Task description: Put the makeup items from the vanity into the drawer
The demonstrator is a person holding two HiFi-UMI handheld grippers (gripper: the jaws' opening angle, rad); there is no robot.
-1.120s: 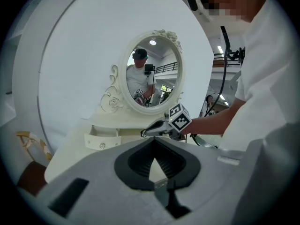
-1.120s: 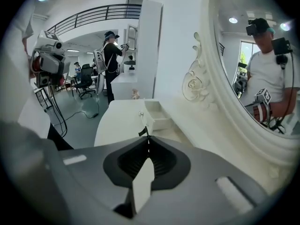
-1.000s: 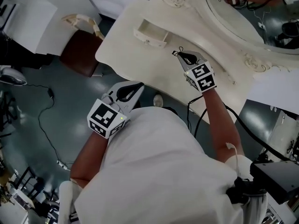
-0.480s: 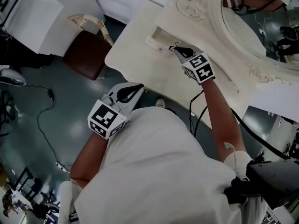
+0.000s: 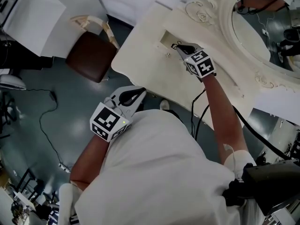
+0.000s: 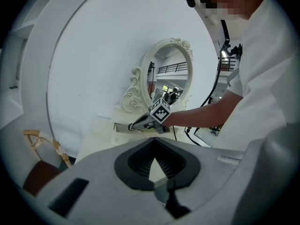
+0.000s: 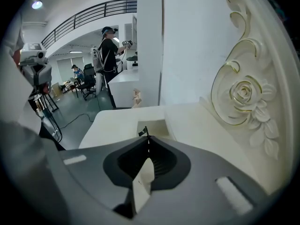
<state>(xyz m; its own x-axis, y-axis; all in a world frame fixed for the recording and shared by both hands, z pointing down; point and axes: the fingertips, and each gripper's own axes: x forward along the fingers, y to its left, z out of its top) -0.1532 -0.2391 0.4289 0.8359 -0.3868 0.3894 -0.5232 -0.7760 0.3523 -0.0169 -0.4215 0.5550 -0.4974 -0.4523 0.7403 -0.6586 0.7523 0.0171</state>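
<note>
The mirror (image 5: 262, 27) runs off the top and right edges of the head view. The right gripper (image 5: 176, 46) covers part of the drawer (image 5: 165, 40), so what lies inside cannot be told. In the right gripper view the gripper's own body cuts off the drawer's near part. A small dark bit (image 7: 142, 132) at its closed tips is too small to name. The person's torso (image 5: 159, 172) hides the near edge of the worktop (image 5: 140, 60). The distant people (image 7: 110, 46) are too small to make out.

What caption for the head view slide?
Right gripper, shut, at the small drawer of the vanity; left gripper held low.
</note>
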